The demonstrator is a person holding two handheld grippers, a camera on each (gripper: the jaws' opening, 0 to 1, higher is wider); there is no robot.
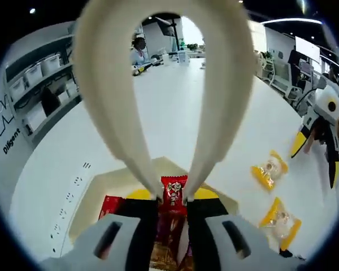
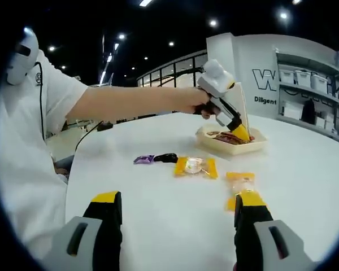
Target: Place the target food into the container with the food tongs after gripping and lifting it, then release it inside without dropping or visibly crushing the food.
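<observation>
My left gripper (image 1: 173, 199) is shut on cream food tongs (image 1: 110, 96), whose two arms arch up the view and come together at the jaw tips. A red snack packet (image 1: 174, 192) sits pinched between the tong ends, just over the cream container (image 1: 99, 189), which has more red packets in it. In the right gripper view the left gripper (image 2: 240, 132) points down into the container (image 2: 231, 148) on a white table. My right gripper (image 2: 178, 199) is open low over the table with nothing between its jaws; it also shows as the right gripper (image 1: 322, 121).
Two yellow packets (image 1: 269, 169) (image 1: 281, 221) lie right of the container, also seen as yellow packets (image 2: 195, 165) (image 2: 240, 183). A purple packet (image 2: 144, 160) and a black one (image 2: 166, 157) lie beside them. The person's arm (image 2: 130, 101) reaches across. Shelves with bins (image 1: 39, 84) stand behind.
</observation>
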